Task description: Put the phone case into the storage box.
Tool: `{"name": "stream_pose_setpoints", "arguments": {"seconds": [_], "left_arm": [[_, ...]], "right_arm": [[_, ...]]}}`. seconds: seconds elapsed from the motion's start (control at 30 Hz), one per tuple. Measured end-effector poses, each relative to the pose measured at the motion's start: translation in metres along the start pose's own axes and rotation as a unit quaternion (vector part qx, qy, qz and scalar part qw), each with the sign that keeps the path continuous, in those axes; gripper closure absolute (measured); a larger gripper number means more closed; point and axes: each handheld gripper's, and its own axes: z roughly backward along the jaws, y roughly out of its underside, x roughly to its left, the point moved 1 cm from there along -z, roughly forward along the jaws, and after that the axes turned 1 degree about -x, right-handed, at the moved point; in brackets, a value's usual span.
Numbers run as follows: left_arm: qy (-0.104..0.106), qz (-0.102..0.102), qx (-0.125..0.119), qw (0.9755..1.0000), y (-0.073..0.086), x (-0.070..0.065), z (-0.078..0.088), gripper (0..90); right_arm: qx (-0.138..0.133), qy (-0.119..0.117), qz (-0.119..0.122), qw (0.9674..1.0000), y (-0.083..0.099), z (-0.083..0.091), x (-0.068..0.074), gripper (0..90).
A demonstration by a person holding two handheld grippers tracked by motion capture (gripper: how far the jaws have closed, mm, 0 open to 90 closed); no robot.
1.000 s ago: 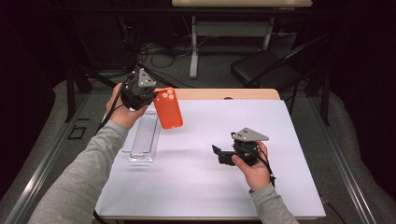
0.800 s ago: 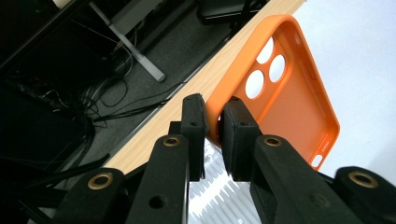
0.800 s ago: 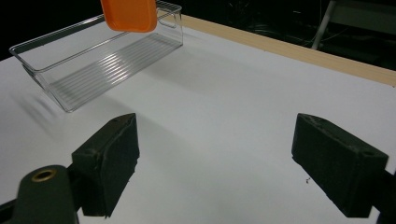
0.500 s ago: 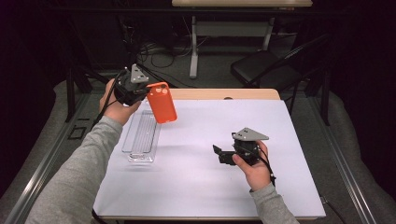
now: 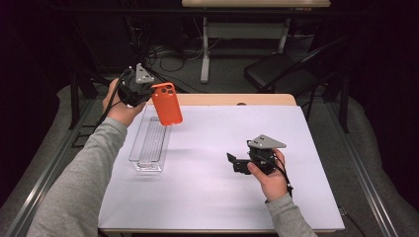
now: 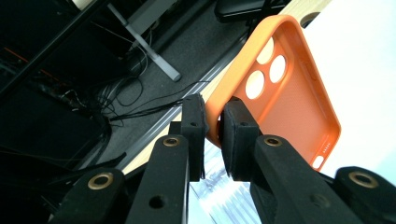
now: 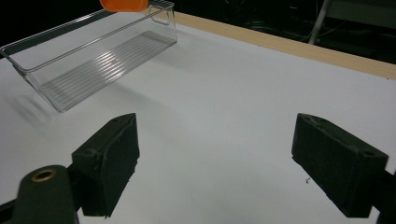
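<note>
An orange phone case (image 5: 166,103) hangs in the air above the far end of a clear plastic bin (image 5: 150,139). My left gripper (image 5: 150,92) is shut on the case's edge near the camera cut-outs; in the left gripper view its pads pinch the rim of the orange phone case (image 6: 280,88), whose hollow inside faces the camera. My right gripper (image 5: 232,162) rests low over the white table at the right, open, with nothing between its fingers (image 7: 112,158). In the right gripper view the clear bin (image 7: 93,51) lies ahead to the left, with a bit of the orange case (image 7: 123,4) above it.
The white table sheet (image 5: 222,197) has free room between the bin and my right hand. A wooden table edge (image 5: 237,99) runs along the back. Beyond it stand a dark chair (image 5: 281,74), a desk frame and loose cables on the floor.
My left hand has carried the orange case leftward and toward the back of the table, now over the bin's far end. The right gripper has stayed where it was.
</note>
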Motion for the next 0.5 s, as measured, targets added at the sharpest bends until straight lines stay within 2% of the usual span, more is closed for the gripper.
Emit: {"name": "stream_pose_setpoints", "arguments": {"seconds": [0.37, 0.5], "left_arm": [[-0.013, -0.004, 0.003, 0.9999, 0.006, 0.011, -0.008, 80.5], [-0.017, 0.001, 0.000, 0.9999, 0.008, 0.016, -0.009, 80.5]], "right_arm": [[0.001, 0.004, -0.006, 1.0000, 0.001, 0.000, -0.003, 14.7], [0.003, 0.004, -0.007, 1.0000, 0.002, -0.001, -0.004, 14.7]]}}
